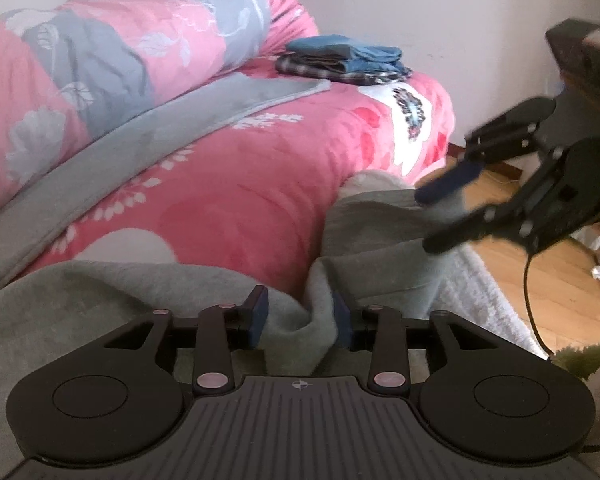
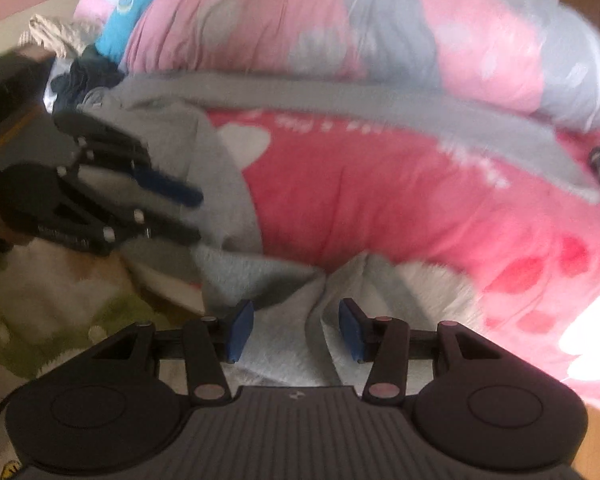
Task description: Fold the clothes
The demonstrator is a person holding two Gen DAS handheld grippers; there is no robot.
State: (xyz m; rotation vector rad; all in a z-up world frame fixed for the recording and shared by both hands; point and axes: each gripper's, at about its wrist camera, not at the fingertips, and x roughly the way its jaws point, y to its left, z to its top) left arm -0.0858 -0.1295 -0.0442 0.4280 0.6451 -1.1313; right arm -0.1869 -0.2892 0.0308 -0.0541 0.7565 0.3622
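A grey fleece garment (image 1: 364, 240) lies over the front edge of the bed with the pink floral blanket (image 1: 220, 184). My left gripper (image 1: 300, 322) has a bunched fold of this grey cloth between its blue pads, jaws partly closed around it. My right gripper (image 2: 296, 330) also has a ridge of the grey garment (image 2: 284, 280) between its pads, with a gap showing at each side. Each gripper shows in the other's view: the right one (image 1: 440, 216) at the far right, the left one (image 2: 196, 216) at the left. The right wrist view is blurred.
A rolled pink and grey quilt (image 1: 100, 52) lies along the back of the bed. A folded stack of blue and plaid clothes (image 1: 344, 60) sits at the far end. A pile of unfolded clothes (image 2: 88, 56) lies at the other end. Wooden floor (image 1: 540, 272) and a pale rug (image 1: 472, 300) are to the right.
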